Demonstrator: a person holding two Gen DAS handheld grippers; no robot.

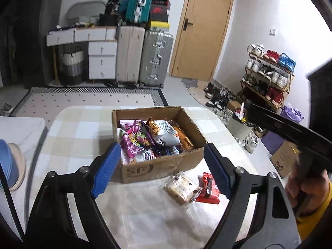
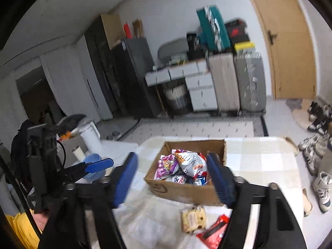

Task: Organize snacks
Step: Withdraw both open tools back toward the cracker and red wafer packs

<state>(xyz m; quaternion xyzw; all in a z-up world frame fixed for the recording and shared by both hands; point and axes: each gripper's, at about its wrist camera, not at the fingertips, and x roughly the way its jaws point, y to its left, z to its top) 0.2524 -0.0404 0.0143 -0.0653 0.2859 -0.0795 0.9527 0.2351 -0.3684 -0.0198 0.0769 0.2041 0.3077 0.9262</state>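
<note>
Cardboard takes centre stage: an open box (image 1: pixel 157 161) on a checked cloth over the surface (image 1: pixel 83 124), sitting just ahead of both pairs of tongs and already piled with bright snack bags (image 1: pixel 149 139), apparently the collecting point for the tidy-up. Left tongs (image 1: pixel 164 170) stand wide apart with nothing between the blue pads, framing the near wall of the box. Just short of their right pad, two items lie loose on the cloth, outside the box: a clear-wrapped biscuit pack (image 1: pixel 183 187) and, touching it on the right, a red packet (image 1: pixel 209 188); these look like the next things to go in. Right tongs (image 2: pixel 173 180) are also spread and empty, their pads blurred, hovering above the box's near edge, with the biscuit pack and red packet below and between them.

Only the left view shows a shoe rack (image 1: pixel 267 76) off to the right and the hand (image 1: pixel 307 188) gripping the right tool. Only the right view shows the left tongs from the side, a blue bowl (image 2: pixel 94 159) behind them, and a dark cabinet (image 2: pixel 128 72) along the wall.
</note>
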